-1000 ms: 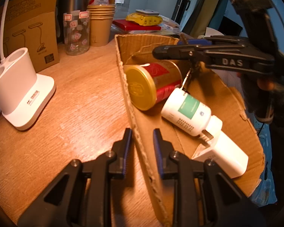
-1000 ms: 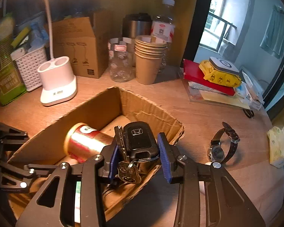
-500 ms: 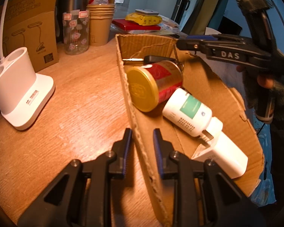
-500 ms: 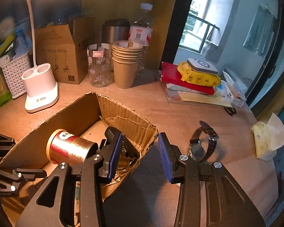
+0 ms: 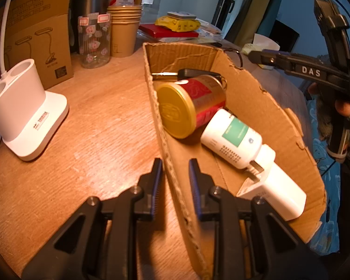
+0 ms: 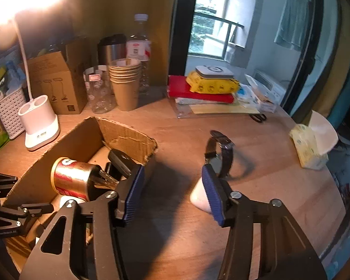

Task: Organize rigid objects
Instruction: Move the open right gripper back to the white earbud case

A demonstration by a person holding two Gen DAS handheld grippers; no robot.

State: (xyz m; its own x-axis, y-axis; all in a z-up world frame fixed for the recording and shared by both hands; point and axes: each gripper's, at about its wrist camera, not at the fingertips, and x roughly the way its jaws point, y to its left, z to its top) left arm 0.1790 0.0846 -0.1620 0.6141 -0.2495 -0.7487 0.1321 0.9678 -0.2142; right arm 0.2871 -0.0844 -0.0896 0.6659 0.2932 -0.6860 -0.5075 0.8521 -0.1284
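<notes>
Cardboard box (image 5: pixel 256 98) on the desk (image 5: pixel 93 116) holds a red-gold can (image 5: pixel 193 105) lying on its side, a white bottle (image 5: pixel 235 137), a white adapter (image 5: pixel 275 189) and a black car key (image 5: pixel 198 72) behind the can at the far end. Left tongs (image 5: pixel 175 175) pinch the box's near wall, closed on it. Right tongs (image 6: pixel 172 191) are opening with nothing between them, over the desk just beside the box; a black wristwatch (image 6: pixel 221 154) stands on the desk beyond.
</notes>
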